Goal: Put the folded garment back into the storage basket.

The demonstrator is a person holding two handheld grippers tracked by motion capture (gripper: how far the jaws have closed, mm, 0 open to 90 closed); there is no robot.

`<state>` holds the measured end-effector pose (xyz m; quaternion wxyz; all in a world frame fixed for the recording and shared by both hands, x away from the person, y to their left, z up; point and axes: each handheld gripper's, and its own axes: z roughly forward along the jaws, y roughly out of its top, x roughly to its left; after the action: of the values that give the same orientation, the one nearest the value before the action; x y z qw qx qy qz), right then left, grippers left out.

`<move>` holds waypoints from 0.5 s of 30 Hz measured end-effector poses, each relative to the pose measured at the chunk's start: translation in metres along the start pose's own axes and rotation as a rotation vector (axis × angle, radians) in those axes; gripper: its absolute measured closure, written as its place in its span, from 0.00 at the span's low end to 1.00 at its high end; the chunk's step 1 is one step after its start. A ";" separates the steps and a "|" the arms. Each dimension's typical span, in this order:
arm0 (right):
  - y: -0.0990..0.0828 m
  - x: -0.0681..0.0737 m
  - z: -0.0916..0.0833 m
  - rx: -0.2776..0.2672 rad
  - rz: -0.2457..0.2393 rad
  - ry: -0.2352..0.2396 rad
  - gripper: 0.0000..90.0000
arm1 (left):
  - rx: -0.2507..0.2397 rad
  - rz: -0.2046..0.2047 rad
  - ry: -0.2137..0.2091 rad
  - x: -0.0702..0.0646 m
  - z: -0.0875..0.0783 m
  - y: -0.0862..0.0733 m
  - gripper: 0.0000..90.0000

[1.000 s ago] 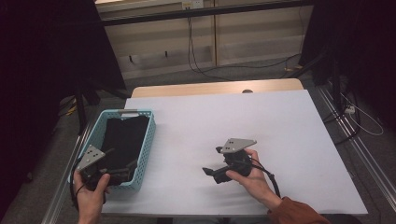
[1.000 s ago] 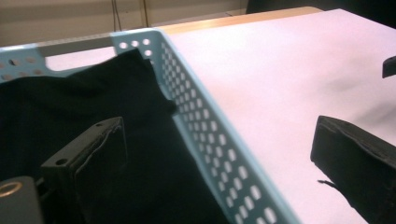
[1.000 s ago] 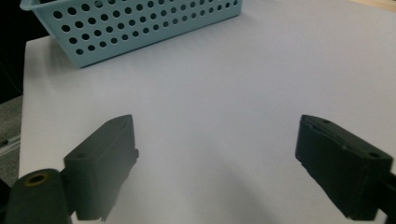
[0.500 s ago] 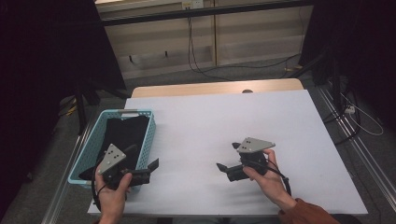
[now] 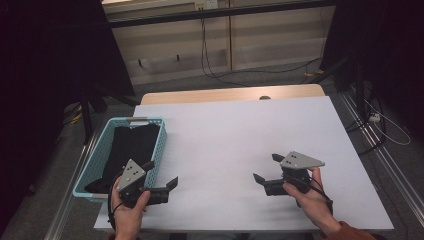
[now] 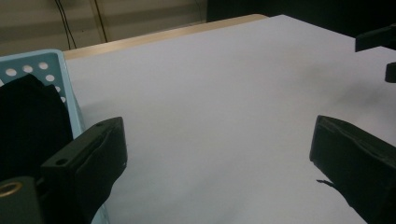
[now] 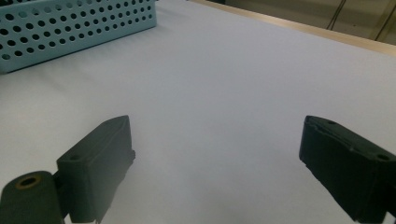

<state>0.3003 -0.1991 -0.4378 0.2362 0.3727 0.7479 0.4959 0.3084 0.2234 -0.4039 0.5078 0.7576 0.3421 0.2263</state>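
Partly hidden: black cloth (image 5: 129, 150) inside basket (image 5: 161, 142) (folds indistinct).

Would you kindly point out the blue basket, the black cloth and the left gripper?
blue basket (image 5: 159, 145), high view, right wall.
black cloth (image 5: 127, 147), high view, its middle.
left gripper (image 5: 161, 176), high view, between its fingertips.
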 end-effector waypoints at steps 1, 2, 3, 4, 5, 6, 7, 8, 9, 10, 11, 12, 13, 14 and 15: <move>-0.001 -0.001 -0.003 0.000 0.004 -0.006 0.09 | -0.004 -0.006 0.004 0.000 0.000 -0.001 0.05; -0.003 -0.003 -0.007 -0.005 0.012 -0.027 0.07 | -0.003 -0.012 -0.004 0.001 0.001 -0.002 0.05; -0.005 -0.004 -0.010 -0.011 0.017 -0.039 0.07 | 0.005 -0.009 -0.015 0.002 0.003 -0.002 0.05; -0.007 -0.006 -0.015 -0.018 0.022 -0.052 0.07 | 0.003 -0.008 -0.009 0.002 0.003 -0.003 0.05; -0.008 -0.006 -0.018 -0.019 0.025 -0.061 0.06 | 0.003 -0.005 -0.007 0.002 0.003 -0.003 0.05; -0.010 -0.007 -0.022 -0.019 0.028 -0.072 0.06 | 0.004 -0.007 -0.012 0.002 0.004 -0.004 0.05; -0.012 -0.008 -0.024 -0.018 0.029 -0.077 0.06 | 0.005 -0.006 -0.020 0.002 0.004 -0.004 0.05; -0.014 -0.009 -0.027 -0.018 0.029 -0.086 0.06 | 0.008 0.000 -0.017 0.002 0.004 -0.004 0.05; -0.016 -0.010 -0.030 -0.016 0.030 -0.095 0.06 | 0.012 0.001 -0.017 0.002 0.004 -0.004 0.05; -0.017 -0.011 -0.033 -0.017 0.028 -0.105 0.06 | 0.015 0.004 -0.020 0.002 0.003 -0.005 0.05; -0.017 -0.011 -0.035 -0.022 0.028 -0.114 0.06 | 0.018 0.009 -0.026 0.001 0.003 -0.005 0.05; -0.018 -0.012 -0.039 -0.034 0.030 -0.126 0.06 | 0.021 0.018 -0.024 0.001 0.002 -0.006 0.05; -0.019 -0.013 -0.042 -0.034 0.029 -0.132 0.06 | 0.020 0.023 -0.021 0.000 0.002 -0.006 0.05; -0.021 -0.014 -0.045 -0.035 0.029 -0.143 0.06 | 0.018 0.017 -0.021 -0.001 0.002 -0.007 0.05; -0.023 -0.015 -0.047 -0.035 0.031 -0.151 0.06 | 0.020 0.019 -0.024 -0.001 0.002 -0.008 0.05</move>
<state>0.2681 -0.2428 -0.4400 0.2909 0.4162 0.7133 0.4831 0.3067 0.2237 -0.4122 0.5019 0.7685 0.3313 0.2185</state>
